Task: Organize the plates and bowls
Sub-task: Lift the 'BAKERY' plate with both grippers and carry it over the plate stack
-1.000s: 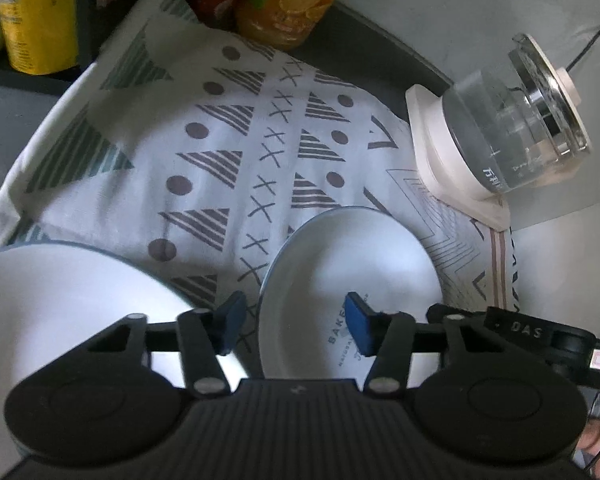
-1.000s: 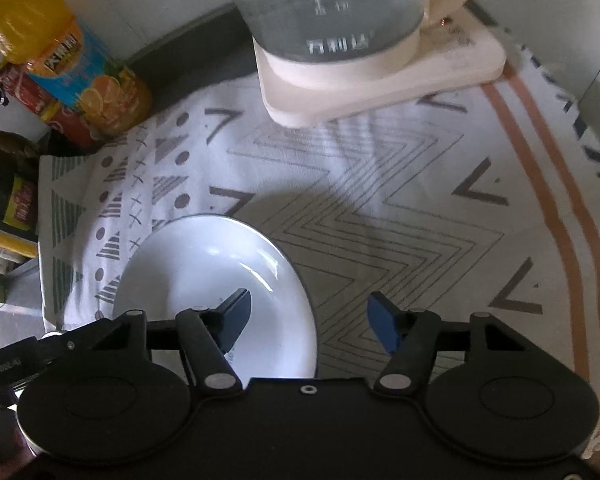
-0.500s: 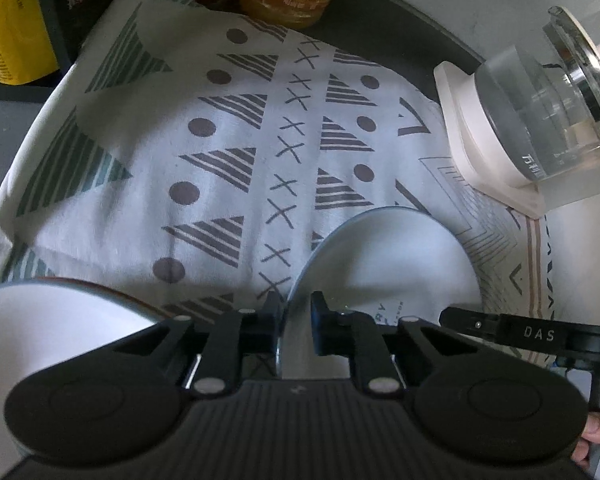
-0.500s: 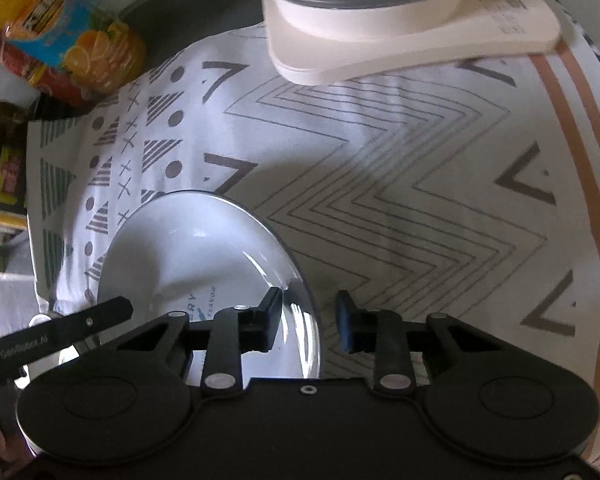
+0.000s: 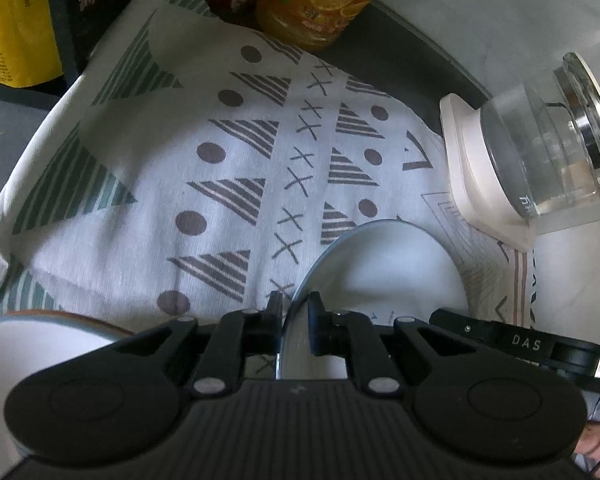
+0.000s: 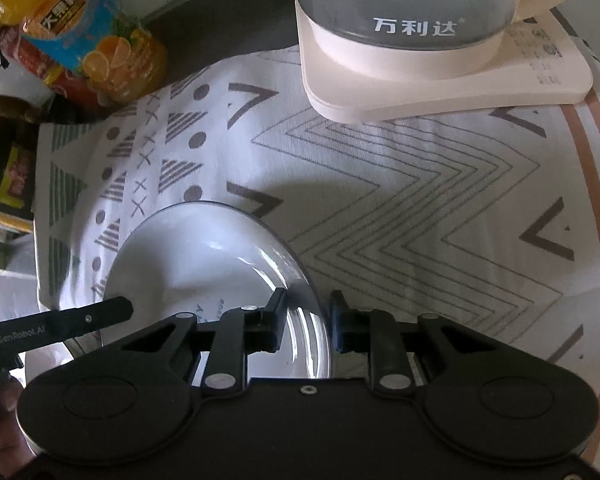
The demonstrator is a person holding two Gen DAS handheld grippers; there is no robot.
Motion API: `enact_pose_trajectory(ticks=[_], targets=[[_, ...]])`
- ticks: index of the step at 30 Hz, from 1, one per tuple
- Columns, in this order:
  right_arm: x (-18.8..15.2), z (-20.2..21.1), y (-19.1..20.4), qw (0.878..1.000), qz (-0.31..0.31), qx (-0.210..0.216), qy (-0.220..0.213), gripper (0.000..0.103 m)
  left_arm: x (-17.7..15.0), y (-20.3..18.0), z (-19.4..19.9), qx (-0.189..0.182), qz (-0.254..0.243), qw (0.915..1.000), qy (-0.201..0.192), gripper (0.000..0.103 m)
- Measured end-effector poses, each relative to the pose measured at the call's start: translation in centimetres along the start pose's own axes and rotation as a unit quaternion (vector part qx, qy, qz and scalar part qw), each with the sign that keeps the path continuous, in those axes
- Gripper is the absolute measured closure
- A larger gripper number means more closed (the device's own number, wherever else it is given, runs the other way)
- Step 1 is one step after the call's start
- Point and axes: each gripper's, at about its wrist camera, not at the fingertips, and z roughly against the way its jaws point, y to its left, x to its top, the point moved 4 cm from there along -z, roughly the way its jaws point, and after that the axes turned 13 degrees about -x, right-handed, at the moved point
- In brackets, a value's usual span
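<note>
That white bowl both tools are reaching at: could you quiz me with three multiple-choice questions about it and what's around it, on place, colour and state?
1. The white bowl sits on:
A. a patterned cloth
B. a bare wooden board
C. a metal tray

2. The kettle base is:
A. bright red
B. cream
C. dark blue

3. The left tool is:
A. wide open above the bowl
B. closed on the bowl's rim
C. holding a bottle

Answers: A, the patterned cloth surrounds the bowl; B, pale cream plastic; C is wrong, B: both pads pinch the rim.
</note>
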Motion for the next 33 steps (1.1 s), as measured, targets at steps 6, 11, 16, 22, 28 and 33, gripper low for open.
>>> enact_pose_trajectory(ticks=[6,11,16,22,28,33], targets=[[-0.2,-0.3,0.1,1.0,0.0,0.0,0.024,0.079,-0.3,0.3,-0.3,0.0,-0.003,0.9996,0.027,0.092],[-0.5,-0.3,0.8,0.999,0.027,-0.017,0.027,0.076,-0.7,-0.2,-0.6,0.012,-0.019,0.9992,0.033,0.092],[-0.2,0.2,0.6,1.0,0.019,-0.011,-0.008,0.083,-0.5,-0.2,0.4,0.008,-0.024,0.9996,0.009,0.092],[-0.1,2.2,0.3,0.999,0.006,0.022,-0.046,0.089,0.8,-0.6,2.5,-0.002,-0.03,0.9994,-0.017,0.093],[0.0,3.6,1.3,0.997,0.0,0.03,-0.07,0.089,1.3,-0.3,4.6,-0.006,-0.029,0.9989,-0.036,0.093],[-0.1,4.9,2.6,0.996,0.007,0.039,-0.085,0.09,1.5,0.2,6.5,-0.011,-0.023,0.9984,-0.051,0.092]])
